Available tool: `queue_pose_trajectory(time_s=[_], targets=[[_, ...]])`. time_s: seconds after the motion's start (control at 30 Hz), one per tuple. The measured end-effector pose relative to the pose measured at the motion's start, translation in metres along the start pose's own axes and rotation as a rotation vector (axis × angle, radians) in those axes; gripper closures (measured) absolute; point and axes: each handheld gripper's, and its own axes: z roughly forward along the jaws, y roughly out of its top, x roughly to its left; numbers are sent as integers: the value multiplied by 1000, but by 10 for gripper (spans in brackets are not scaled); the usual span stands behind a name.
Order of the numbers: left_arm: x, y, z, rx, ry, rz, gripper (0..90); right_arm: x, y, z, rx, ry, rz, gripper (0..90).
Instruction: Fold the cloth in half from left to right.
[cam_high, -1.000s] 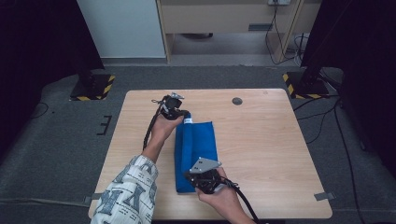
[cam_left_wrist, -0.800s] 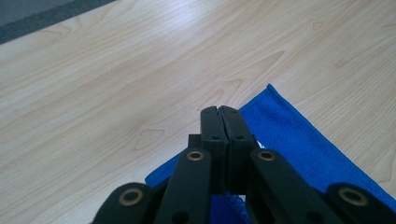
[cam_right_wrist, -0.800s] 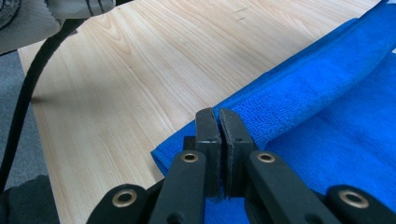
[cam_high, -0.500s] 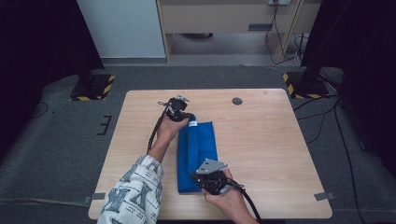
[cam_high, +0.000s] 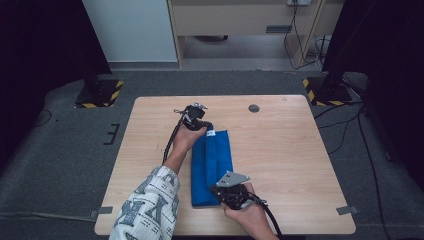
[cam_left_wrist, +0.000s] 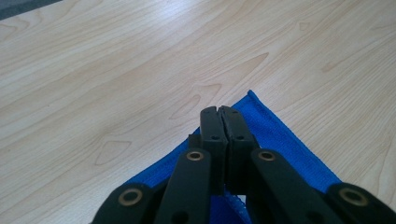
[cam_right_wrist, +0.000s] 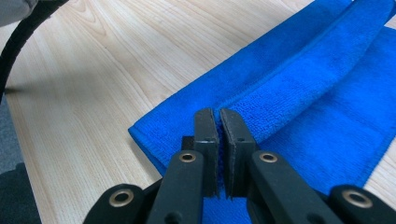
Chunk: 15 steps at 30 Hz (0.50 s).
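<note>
A blue cloth lies folded in a long strip on the wooden table. My left gripper is at the strip's far left corner, beside a small white tag. In the left gripper view its jaws are pressed together low over the cloth's corner, with blue fringe showing between them. My right gripper is at the near end of the strip. In the right gripper view its jaws are closed on the raised top fold of the cloth.
A small dark round disc sits in the tabletop near the far edge. Bare wood lies to the right and left of the cloth. Stands with yellow-black striped bases rest on the floor beyond the far corners.
Both hands have shifted a little to the right and lower with the cloth's edge. The cloth now lies as a narrower strip.
</note>
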Motion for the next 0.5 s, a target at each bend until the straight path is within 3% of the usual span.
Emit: queue_pose_trajectory(time_s=[0.23, 0.5], targets=[[-6, -2, 11, 18, -21, 3, 879, -1, -9, 2, 27, -3, 8, 819], [-12, -3, 22, 19, -38, -17, 810, -17, -20, -5, 55, -38, 64, 646]])
